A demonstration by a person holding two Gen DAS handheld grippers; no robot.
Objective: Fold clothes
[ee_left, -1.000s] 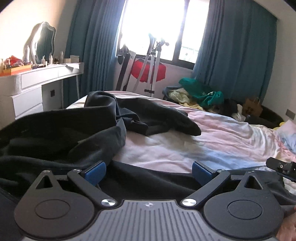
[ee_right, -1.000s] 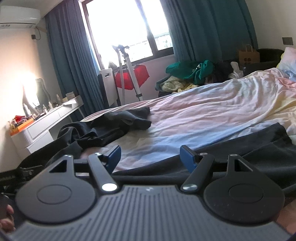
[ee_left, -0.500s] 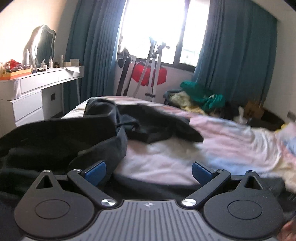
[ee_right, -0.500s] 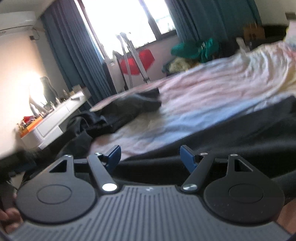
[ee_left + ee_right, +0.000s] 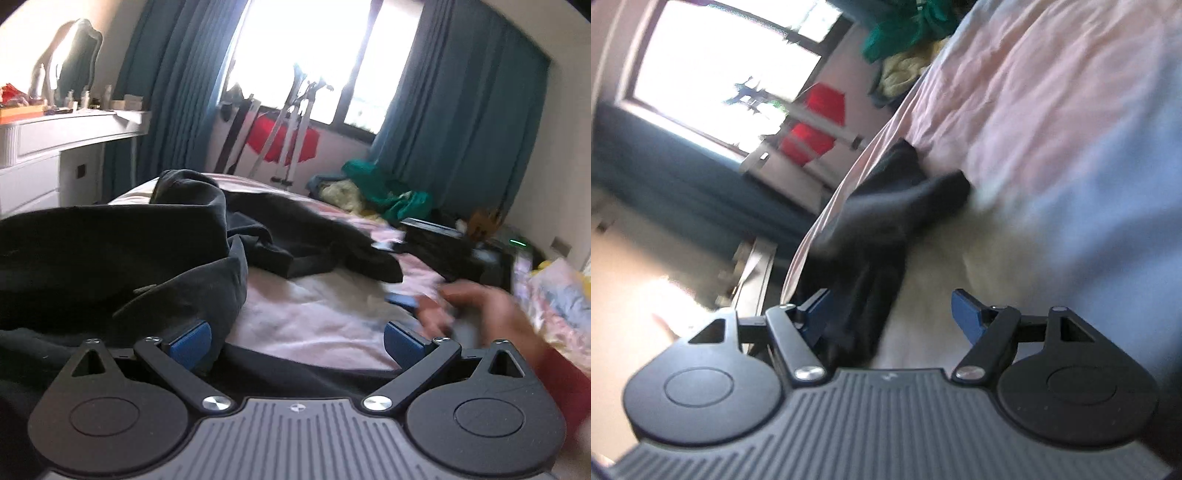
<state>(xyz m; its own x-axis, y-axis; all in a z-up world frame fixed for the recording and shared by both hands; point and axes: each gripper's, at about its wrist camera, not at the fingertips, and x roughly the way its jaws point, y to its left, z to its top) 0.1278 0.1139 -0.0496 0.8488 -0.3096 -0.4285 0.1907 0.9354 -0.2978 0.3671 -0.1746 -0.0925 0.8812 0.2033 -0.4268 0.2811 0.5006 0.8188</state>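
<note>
Dark, soft garment (image 5: 122, 266) lies rumpled in thick folds across the pink, creased bed sheet (image 5: 314, 314). Left gripper (image 5: 295, 341) — jaws wide apart, nothing between the blue pads. Right gripper (image 5: 890, 319) — tilted, jaws wide, gripping nothing; dark cloth blurred just ahead.

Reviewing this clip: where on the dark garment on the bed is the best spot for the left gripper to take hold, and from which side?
Probably the folded dark edge just ahead of the left gripper, beside its left finger. On the dark garment that hem stands raised above the pink bedsheet, so open jaws could slide in low from the near side.
</note>
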